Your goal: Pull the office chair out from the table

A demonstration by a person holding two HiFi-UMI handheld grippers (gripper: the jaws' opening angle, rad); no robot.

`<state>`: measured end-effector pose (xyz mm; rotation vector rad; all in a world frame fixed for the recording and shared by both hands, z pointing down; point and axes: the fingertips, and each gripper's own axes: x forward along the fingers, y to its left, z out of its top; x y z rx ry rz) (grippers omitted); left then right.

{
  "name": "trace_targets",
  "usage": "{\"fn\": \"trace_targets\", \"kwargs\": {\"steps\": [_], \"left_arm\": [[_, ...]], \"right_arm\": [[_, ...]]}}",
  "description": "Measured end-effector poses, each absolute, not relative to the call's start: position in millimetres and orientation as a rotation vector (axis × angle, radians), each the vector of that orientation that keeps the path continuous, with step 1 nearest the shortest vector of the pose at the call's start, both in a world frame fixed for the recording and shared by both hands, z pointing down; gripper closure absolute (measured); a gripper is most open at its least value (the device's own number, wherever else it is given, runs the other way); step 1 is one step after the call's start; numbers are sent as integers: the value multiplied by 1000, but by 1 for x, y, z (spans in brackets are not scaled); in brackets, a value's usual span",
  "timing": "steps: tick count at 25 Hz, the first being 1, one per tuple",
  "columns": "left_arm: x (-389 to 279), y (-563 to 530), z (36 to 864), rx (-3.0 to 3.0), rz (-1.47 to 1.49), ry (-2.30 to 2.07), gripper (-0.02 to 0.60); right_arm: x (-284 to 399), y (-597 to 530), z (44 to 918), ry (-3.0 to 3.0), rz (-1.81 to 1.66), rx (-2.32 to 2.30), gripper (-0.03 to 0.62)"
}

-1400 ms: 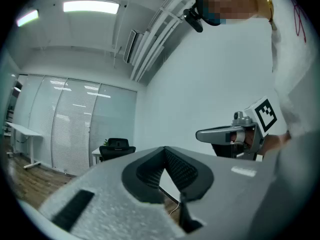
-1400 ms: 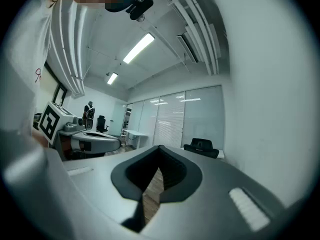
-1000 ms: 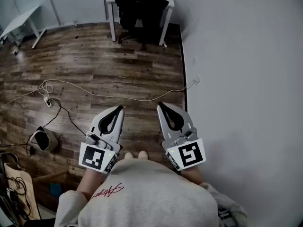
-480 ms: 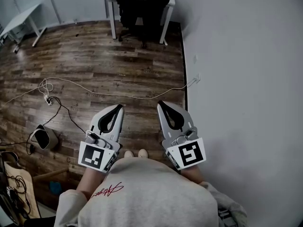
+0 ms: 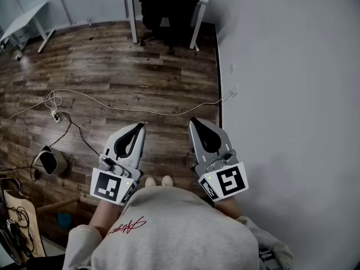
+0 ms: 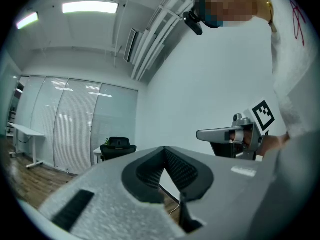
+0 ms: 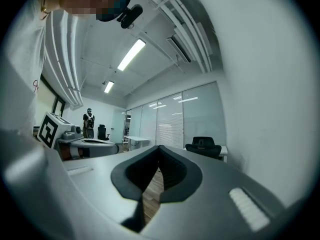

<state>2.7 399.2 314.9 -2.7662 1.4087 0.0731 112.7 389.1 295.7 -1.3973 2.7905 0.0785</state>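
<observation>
I count one black office chair (image 5: 169, 7), tucked under the white table (image 5: 134, 27). My two grippers, left (image 5: 140, 127) and right (image 5: 193, 121), hover well short of that table, jaws together, empty.

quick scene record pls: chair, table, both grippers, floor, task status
chair: black office chair, tucked in at the table, far end of the room
table: white table, next to the right wall
left gripper: shut, nothing between its jaws, far short of the chair
right gripper: shut, nothing between its jaws, alongside the left one
floor: wood floor; white cable runs across it between the grippers and the chair
task status: not started; chair untouched
</observation>
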Motion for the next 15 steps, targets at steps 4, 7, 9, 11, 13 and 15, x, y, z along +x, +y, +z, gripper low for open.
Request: {"fn": "trace_targets", "kwargs": {"steps": [4, 7, 9, 11, 13, 15], "left_arm": [[11, 397, 320, -2756, 79, 1414, 584], [19, 400, 321, -2751, 61, 1407, 584], [23, 402, 317, -2736, 66, 1410, 584], [24, 401, 314, -2720, 64, 1419, 584], [25, 401, 312, -2710, 56, 1431, 584], [26, 402, 304, -2700, 83, 1444, 584]], "right_arm": [[122, 384, 301, 2789, 81, -1382, 594], [126, 385, 298, 2805, 95, -1350, 594], [130, 386, 292, 2808, 135, -1346, 594], [134, 383, 290, 2802, 154, -1351, 594], [138, 380, 289, 2798, 145, -1351, 594], [141, 381, 286, 2795, 147, -1345, 594]]}}
